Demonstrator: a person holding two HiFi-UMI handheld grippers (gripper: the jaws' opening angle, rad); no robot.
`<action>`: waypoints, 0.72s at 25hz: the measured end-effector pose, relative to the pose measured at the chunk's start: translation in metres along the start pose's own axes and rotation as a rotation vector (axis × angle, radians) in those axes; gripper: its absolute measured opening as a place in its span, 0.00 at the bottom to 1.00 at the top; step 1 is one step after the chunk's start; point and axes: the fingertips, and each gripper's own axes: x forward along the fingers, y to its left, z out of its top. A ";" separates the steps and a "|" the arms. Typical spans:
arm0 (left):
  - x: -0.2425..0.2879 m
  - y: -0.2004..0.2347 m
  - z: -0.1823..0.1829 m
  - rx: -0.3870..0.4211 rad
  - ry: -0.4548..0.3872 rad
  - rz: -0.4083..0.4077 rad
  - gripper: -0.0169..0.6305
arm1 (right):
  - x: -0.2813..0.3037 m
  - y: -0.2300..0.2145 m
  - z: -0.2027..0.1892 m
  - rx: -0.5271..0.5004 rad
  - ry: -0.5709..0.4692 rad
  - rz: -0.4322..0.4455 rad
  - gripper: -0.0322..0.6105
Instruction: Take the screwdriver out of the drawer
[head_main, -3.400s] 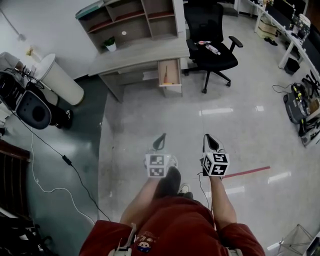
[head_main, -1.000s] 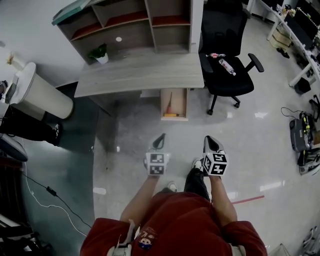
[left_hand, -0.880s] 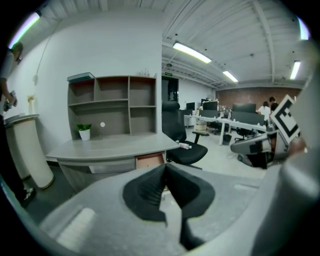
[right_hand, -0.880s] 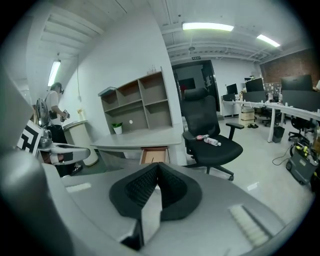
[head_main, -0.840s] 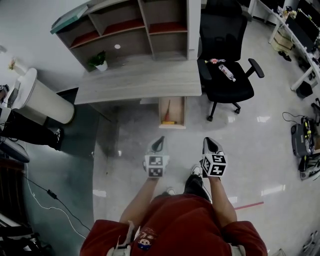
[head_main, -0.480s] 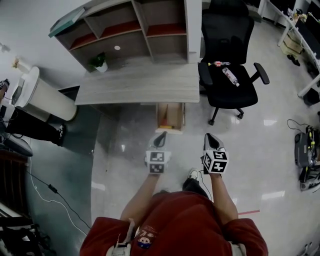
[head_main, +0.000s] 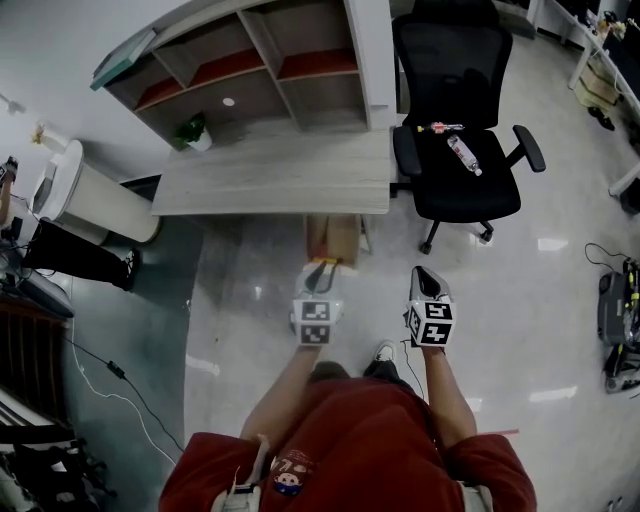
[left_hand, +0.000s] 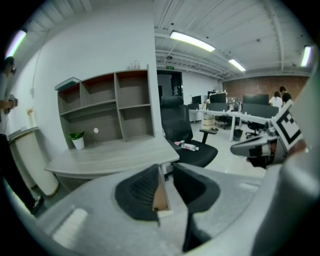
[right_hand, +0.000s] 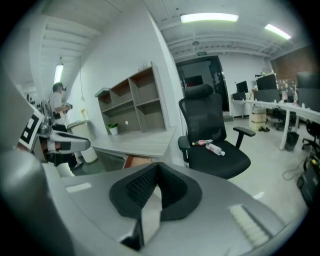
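Drawer (head_main: 340, 238) nearer; screwdriver (left_hand: 152, 208) seemingly yellow-handled.

At twelve o'clock in the head view we see a pale grey, wood-grained desk top (head_main: 270, 185). Behind it is a grey open shelf unit (head_main: 255, 95) with reddish-brown shelf boards. Just below the desk's edge, the open wooden drawer (head_main: 335, 238) shows light tan inside. A black office chair (head_main: 470, 190) stands at one o'clock. The glossy floor (head_main: 520, 290) is pale grey and faintly mottled, turning dark teal at nine o'clock. Our short-sleeved shirt (head_main: 350, 450) is deep red at six o'clock.
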 end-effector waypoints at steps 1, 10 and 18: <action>0.003 -0.003 0.000 0.014 0.009 0.006 0.17 | 0.001 -0.002 0.000 -0.025 0.002 0.005 0.05; 0.018 0.003 -0.017 -0.050 0.047 0.023 0.23 | 0.022 0.002 0.001 0.007 0.010 0.075 0.05; 0.049 0.024 -0.034 -0.091 0.042 0.022 0.23 | 0.055 0.006 0.007 -0.035 0.005 0.084 0.05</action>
